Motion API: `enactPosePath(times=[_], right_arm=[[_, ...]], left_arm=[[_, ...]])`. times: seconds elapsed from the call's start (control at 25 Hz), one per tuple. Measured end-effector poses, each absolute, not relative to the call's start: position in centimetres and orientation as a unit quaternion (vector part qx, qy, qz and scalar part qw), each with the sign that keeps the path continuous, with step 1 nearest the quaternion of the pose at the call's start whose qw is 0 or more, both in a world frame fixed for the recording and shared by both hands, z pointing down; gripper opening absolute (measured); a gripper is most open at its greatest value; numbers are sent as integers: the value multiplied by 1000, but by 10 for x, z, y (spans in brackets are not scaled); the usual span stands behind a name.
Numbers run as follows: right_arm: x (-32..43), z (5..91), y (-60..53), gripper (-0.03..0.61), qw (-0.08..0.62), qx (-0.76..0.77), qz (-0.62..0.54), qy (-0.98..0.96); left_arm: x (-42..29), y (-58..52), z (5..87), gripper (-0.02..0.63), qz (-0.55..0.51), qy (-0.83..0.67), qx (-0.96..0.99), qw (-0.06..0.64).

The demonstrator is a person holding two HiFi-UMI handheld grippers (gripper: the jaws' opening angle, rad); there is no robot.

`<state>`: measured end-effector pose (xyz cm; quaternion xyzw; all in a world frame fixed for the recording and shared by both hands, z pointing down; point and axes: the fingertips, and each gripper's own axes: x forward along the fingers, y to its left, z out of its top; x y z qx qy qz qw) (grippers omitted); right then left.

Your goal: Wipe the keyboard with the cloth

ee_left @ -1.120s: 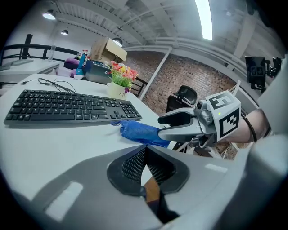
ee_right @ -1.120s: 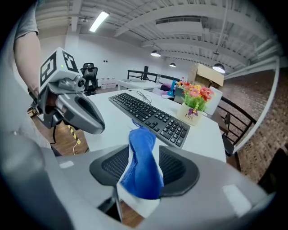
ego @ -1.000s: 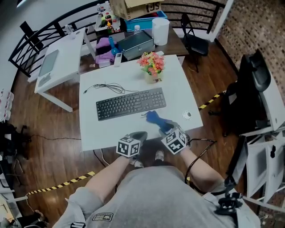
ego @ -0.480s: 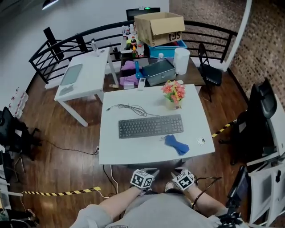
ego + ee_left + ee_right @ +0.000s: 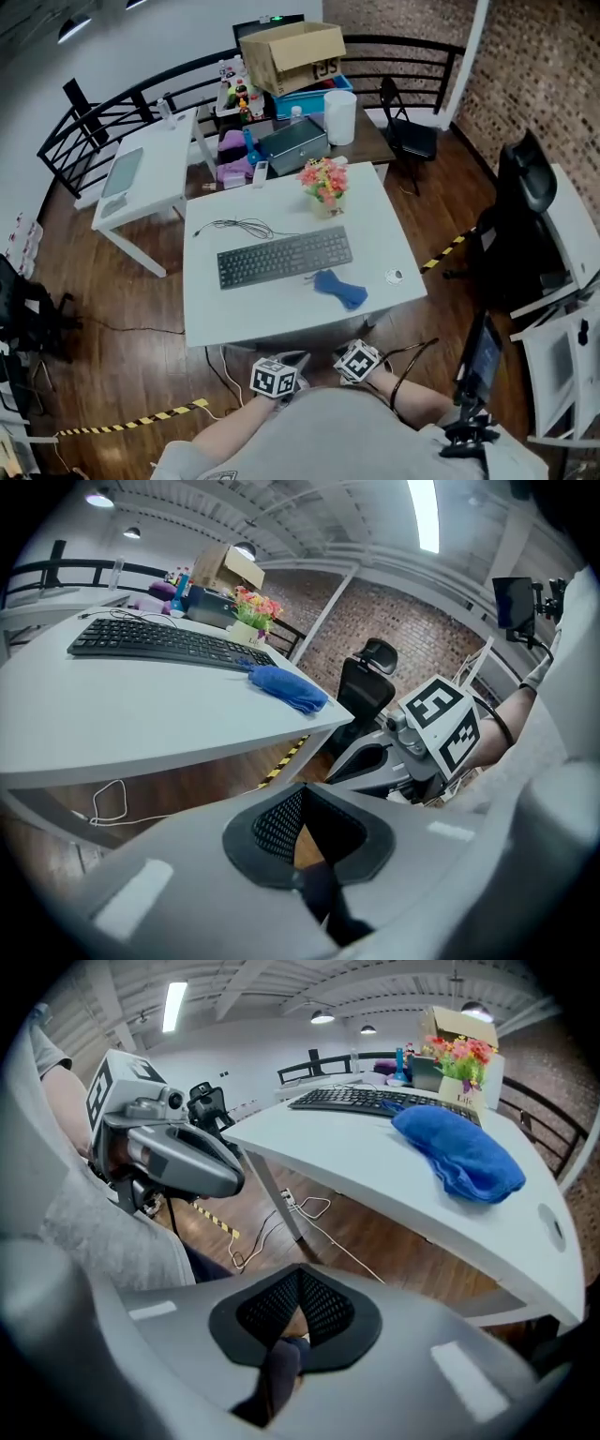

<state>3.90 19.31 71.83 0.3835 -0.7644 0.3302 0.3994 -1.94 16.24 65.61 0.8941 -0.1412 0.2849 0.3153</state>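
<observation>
A black keyboard (image 5: 284,257) lies across the middle of the white table (image 5: 216,314). A crumpled blue cloth (image 5: 340,289) rests on the table to the right of it, near the front edge, also seen as the cloth (image 5: 461,1154) and the cloth (image 5: 287,686). Both grippers hang below and in front of the table edge, close to the person's body. My left gripper (image 5: 289,366) is shut and empty, its pads meeting at the tips (image 5: 302,789). My right gripper (image 5: 364,354) has just been closing and is now shut (image 5: 300,1274) with nothing between its jaws.
A pot of flowers (image 5: 323,180) stands behind the keyboard, whose cable (image 5: 234,228) coils at the back left. A small round white object (image 5: 395,276) lies by the right edge. A black office chair (image 5: 520,216) stands to the right; a second white table (image 5: 141,169) and cluttered desk lie behind.
Both grippers have drawn back from the table's front edge toward the body and sunk below it. The right gripper, at the cloth a second ago, has left it lying on the table.
</observation>
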Motion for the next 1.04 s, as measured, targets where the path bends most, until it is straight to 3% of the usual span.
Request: enactPosePath(times=[1.04], right_arm=[[22,707,204,6,412,328,301,-795]], left_arm=[[-27,191,667,-8,288,-171,876,347]])
